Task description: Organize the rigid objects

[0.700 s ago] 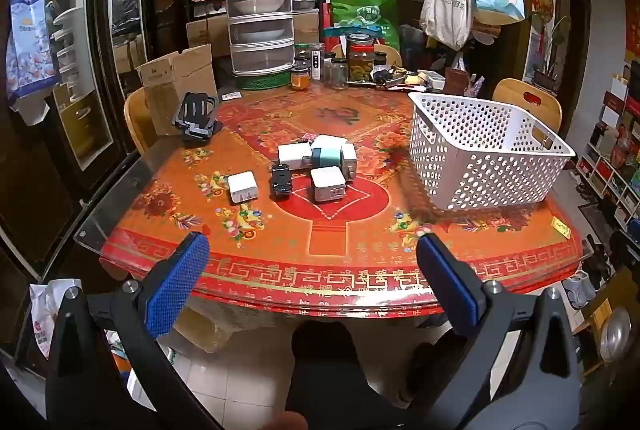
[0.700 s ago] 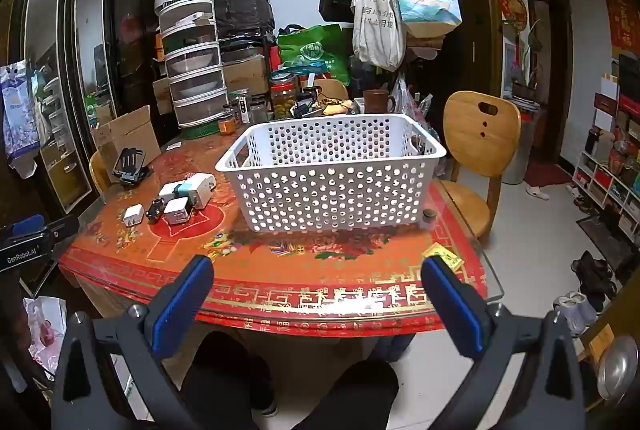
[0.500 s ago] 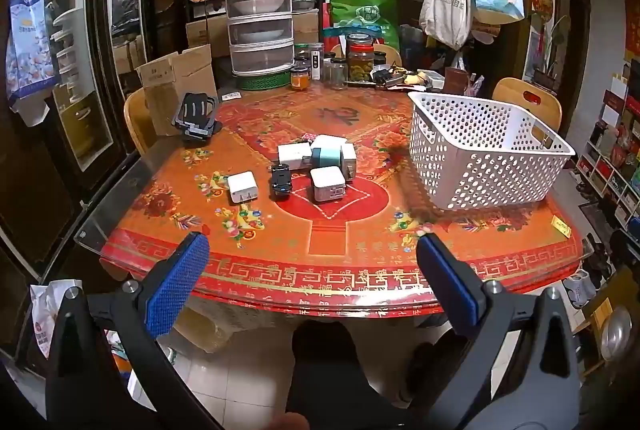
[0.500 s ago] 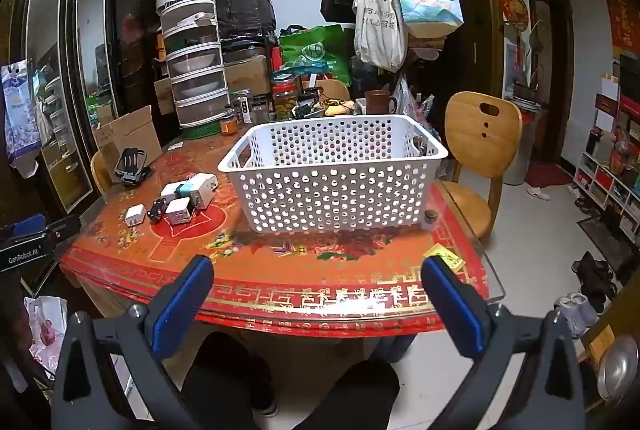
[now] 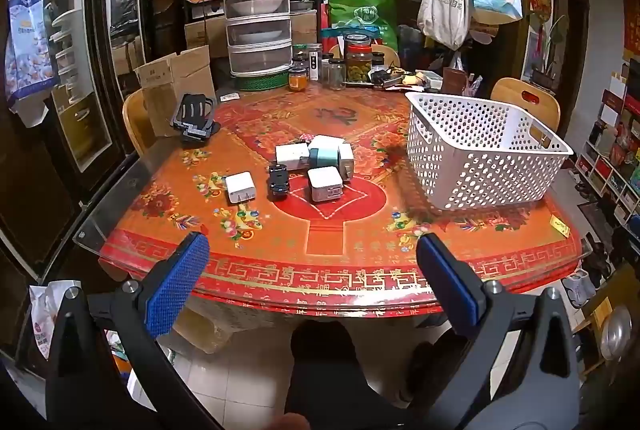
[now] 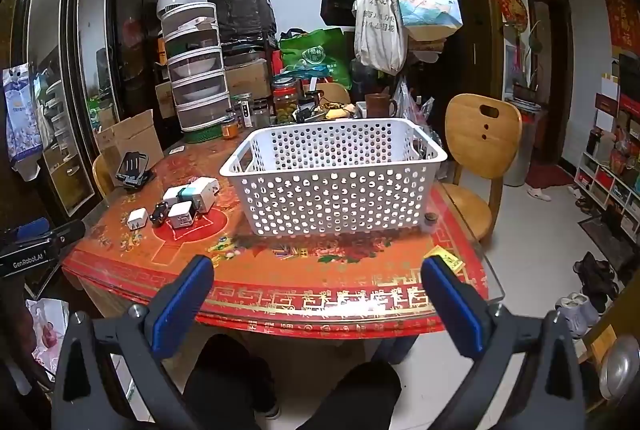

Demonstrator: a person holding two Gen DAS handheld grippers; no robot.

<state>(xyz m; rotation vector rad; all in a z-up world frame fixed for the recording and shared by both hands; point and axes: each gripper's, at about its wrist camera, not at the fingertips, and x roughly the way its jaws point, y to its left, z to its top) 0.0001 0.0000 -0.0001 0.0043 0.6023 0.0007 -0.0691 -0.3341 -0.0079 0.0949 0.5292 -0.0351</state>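
Note:
Several small chargers lie clustered mid-table: a white plug (image 5: 240, 187), a black adapter (image 5: 279, 181), a white cube (image 5: 325, 184) and a teal-banded one (image 5: 324, 158); the cluster (image 6: 182, 204) shows left in the right wrist view. A white perforated basket (image 5: 480, 158) (image 6: 332, 176) stands empty to their right. My left gripper (image 5: 312, 254) hangs open before the table's near edge, short of the chargers. My right gripper (image 6: 316, 278) is open too, facing the basket, nothing between its pads. The left gripper's body (image 6: 36, 250) shows at the right view's left edge.
The round table (image 5: 320, 270) has a red patterned cover under glass. Jars (image 5: 358, 60), a stacked food cover (image 5: 258, 26), a cardboard box (image 5: 176, 82) and a black stand (image 5: 194, 118) crowd the far side. A wooden chair (image 6: 480, 146) stands right. A person's dark legs (image 6: 240, 382) sit below.

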